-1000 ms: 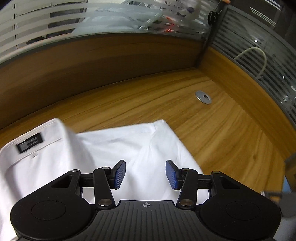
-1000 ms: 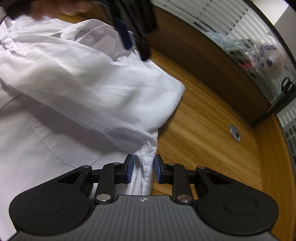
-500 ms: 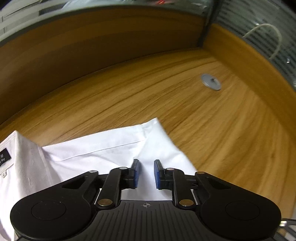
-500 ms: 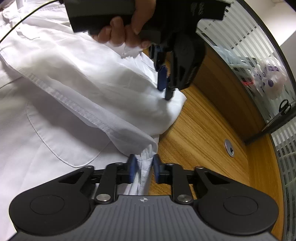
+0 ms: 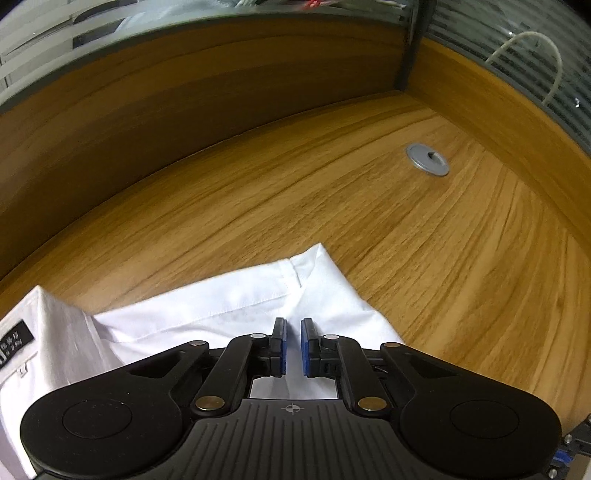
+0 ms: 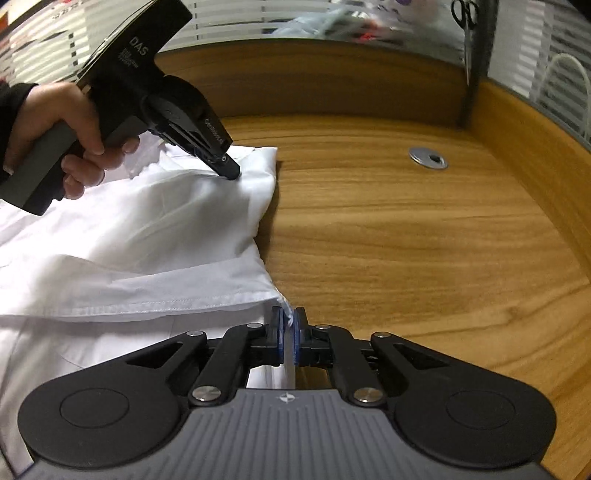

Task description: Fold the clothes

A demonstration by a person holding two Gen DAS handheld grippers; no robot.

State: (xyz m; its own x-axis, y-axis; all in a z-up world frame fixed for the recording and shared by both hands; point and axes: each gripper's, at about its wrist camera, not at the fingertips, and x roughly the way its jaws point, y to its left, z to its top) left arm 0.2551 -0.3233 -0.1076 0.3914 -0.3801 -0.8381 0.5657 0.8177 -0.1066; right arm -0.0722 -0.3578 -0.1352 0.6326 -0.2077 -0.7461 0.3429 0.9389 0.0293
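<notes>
I am watching a white shirt [image 6: 140, 236] lying spread over the left part of the wooden bench [image 6: 424, 240], with its folded-over layer bunching toward the bench's middle. In the right wrist view, my right tool [image 6: 289, 332] is sitting at the near edge of the shirt, and its blue pads [image 6: 297, 343] are pressing together on a thin fold of white cloth that is showing between them, so it is clamped on the shirt's hem edge.

Farther back in that same view, the person's left hand [image 6: 70, 140] is gripping the handle of the left tool [image 6: 229, 172], whose black fingers are pointing down onto the far corner of the shirt and touching the fabric there. From the left wrist view, the left tool [image 5: 292, 343] is hovering low over that corner, with its blue pads [image 5: 282, 345] drawn close, leaving only a narrow slit. White cloth is showing behind and below the slit, but I cannot tell whether any of it is actually pinched between the pads.

The shirt's collar with a black label [image 5: 14, 341] is lying at the left edge of the left wrist view. A grey round cable grommet [image 5: 427, 161] is sitting in the bench well apart from the shirt, toward the far right corner. Wooden partition walls [image 5: 184, 96] with frosted striped glass above are bounding the bench at the back and right, and a pair of scissors [image 6: 466, 14] is hanging near the corner post.
</notes>
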